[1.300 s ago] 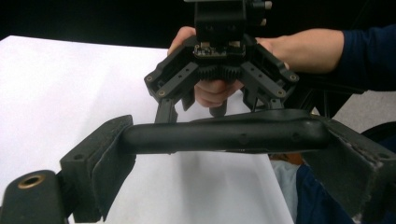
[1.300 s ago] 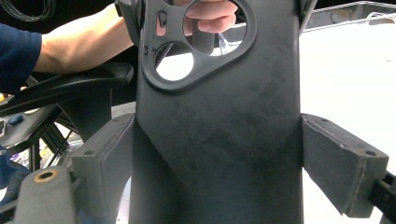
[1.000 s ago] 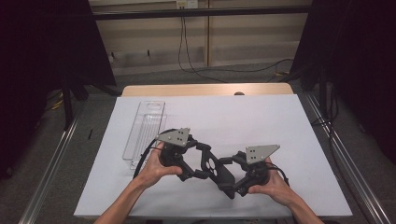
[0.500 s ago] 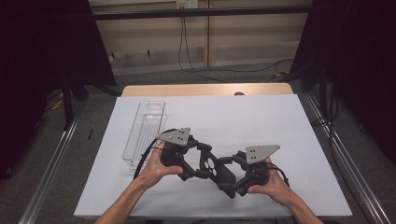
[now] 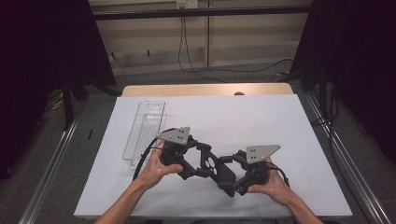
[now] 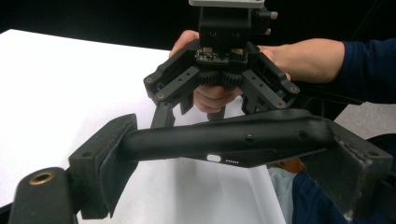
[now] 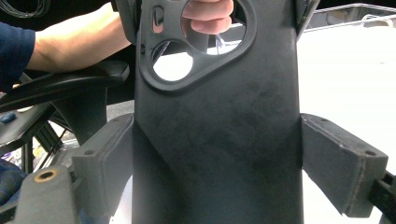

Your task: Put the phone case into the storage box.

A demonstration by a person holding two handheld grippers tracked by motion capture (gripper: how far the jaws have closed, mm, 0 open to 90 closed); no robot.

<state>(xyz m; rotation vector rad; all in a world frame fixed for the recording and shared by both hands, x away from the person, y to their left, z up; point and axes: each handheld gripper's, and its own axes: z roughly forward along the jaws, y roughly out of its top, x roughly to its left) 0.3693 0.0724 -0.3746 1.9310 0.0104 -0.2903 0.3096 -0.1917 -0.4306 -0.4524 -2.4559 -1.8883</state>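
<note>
In the lower middle of the high view we hold the left gripper [image 5: 198,163] and the right gripper [image 5: 231,179] facing each other over the white sheet [image 5: 280,121] that covers the table, each topped by a grey three-cornered plate. Between them lies a black plastic tool handle [image 5: 212,165], matte and slightly dusty.

In the left gripper view the handle [image 6: 233,142] runs as a rounded bar across the middle of the frame, with small holes and a pale slot along its side, and both foam-faced pads [image 6: 114,158] of our left gripper [image 6: 233,154] press on its ends: it grips the handle lengthwise.

In the right gripper view the handle [image 7: 215,140] rises as a broad flat slab through the centre, ending at the top in a rounded triangular loop with two cut-outs. The right gripper [image 7: 215,158] stands wide, with its grey pads [image 7: 109,154] against the slab's edges, clamping it across.

A clear, long rectangular plastic tray [image 5: 144,133] lies left of centre in the high view, just beside our left hand [image 5: 156,165].
</note>
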